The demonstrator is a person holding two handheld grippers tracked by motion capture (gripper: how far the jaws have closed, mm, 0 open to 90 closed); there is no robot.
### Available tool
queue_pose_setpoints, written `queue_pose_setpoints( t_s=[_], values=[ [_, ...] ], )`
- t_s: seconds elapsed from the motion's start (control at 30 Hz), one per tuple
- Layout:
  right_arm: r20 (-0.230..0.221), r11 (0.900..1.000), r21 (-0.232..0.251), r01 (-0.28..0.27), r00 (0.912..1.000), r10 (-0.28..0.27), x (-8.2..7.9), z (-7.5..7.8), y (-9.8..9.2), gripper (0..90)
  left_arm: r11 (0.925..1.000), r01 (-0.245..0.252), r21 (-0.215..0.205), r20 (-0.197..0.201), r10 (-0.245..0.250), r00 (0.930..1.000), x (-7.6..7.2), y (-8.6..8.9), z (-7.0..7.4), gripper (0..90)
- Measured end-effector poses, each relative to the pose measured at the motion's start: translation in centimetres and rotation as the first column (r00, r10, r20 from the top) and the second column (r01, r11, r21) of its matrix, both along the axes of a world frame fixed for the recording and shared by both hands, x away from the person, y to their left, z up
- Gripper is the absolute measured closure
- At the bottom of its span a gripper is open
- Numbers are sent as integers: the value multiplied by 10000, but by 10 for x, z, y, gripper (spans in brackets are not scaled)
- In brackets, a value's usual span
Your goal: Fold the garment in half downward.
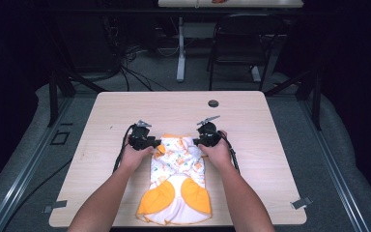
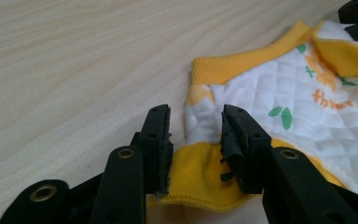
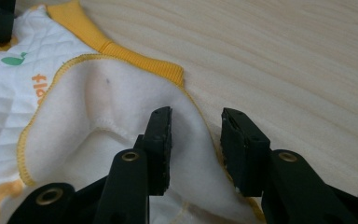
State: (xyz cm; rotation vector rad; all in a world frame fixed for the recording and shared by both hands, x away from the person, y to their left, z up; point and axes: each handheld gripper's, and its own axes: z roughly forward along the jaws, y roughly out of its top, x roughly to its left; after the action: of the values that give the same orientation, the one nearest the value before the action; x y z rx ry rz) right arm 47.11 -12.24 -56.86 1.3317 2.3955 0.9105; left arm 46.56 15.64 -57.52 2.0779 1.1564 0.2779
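A small white quilted garment [image 1: 176, 181] with orange trim and orange leg patches lies on the wooden table [image 1: 101, 121], its far end between both hands. My left gripper [image 1: 152, 143] sits at the garment's far left corner; in its own view the left gripper [image 2: 196, 140] has its jaws apart, with the orange cuff and quilted cloth [image 2: 200, 123] lying loose between them. My right gripper [image 1: 196, 142] is at the far right corner. There the right gripper [image 3: 196, 140] stands open over a turned-back flap of white fleece lining [image 3: 121, 112], the pads not pressing on it.
A dark round cable hole [image 1: 213, 103] is in the table near the far edge. A black chair [image 1: 241, 43] and a white desk leg [image 1: 180, 53] stand on the floor beyond the table. Bare wood lies to both sides of the garment.
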Motion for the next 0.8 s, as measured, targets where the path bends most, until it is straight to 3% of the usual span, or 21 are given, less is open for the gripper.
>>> queue_pose_setpoints(
  t_s=[0.23,0.3,0.33,0.47,0.7,0.8],
  values=[
    [25,9999,-88,-50,10000,50,0,-1,0,624,9999,40,138,292,-44,9996,-3,-2,-3,612],
    [61,10000,13,-35,10000,35,-1,-1,1,654,10000,96,5,189,-96,9998,-3,-2,-3,670],
    [1,9999,-105,-116,9999,116,-1,-1,1,689,9998,211,63,124,-211,9997,-2,-2,-2,701],
    [-77,9993,188,-312,9995,313,-4,-1,5,833,9993,295,231,4,-295,9996,-3,-3,-1,794],
    [-49,9994,-124,-330,9994,329,-5,1,8,872,9999,122,121,-154,-120,9998,-2,-3,0,843],
    [105,9985,-223,-501,9987,503,-6,6,8,874,9998,176,102,-238,-174,9996,-1,-2,8,850]
  ],
)
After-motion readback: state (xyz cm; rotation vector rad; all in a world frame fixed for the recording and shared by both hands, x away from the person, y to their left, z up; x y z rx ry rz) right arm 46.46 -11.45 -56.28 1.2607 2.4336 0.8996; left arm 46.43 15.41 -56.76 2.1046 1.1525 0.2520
